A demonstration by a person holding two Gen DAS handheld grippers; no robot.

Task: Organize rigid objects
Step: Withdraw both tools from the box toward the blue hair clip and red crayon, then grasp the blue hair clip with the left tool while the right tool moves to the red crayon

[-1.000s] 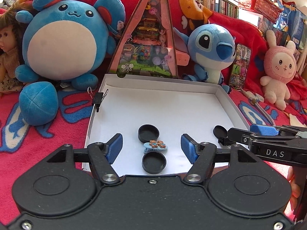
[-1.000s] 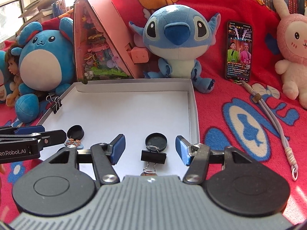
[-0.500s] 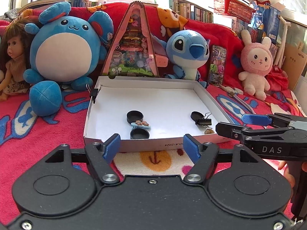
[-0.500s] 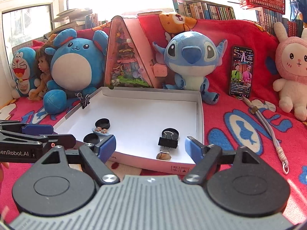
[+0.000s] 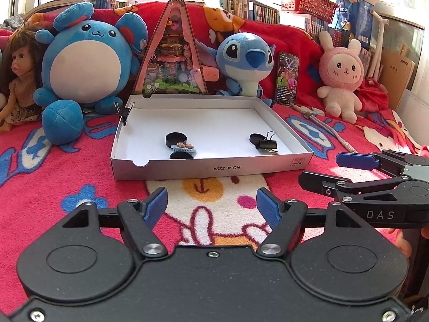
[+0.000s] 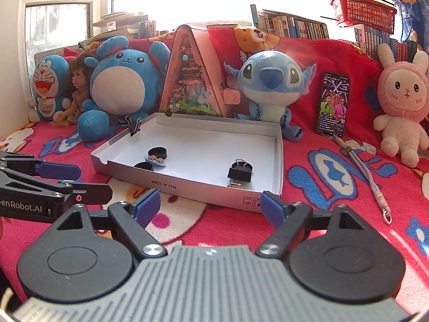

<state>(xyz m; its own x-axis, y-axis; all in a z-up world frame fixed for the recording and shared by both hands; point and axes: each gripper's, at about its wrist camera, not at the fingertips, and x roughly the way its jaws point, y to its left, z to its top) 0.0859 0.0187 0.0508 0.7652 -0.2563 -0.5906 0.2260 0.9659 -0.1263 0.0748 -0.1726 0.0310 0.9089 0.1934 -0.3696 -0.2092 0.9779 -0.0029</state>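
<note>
Both the left gripper [image 5: 211, 204] and right gripper [image 6: 210, 205] are held open and empty, clear of the box [image 5: 211, 167]; withdrawal should be kept level so its front wall is not knocked

Matt cardboard tray [image 5: 211, 168], fuzzy blanket [image 5: 67, 187]

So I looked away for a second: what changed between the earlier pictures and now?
Both tongs, left and right, pulled back out of the box onto the blanket, empty, their jaws having just been opening. The caps, hair clip and binder clip lie in the box as before.
</note>
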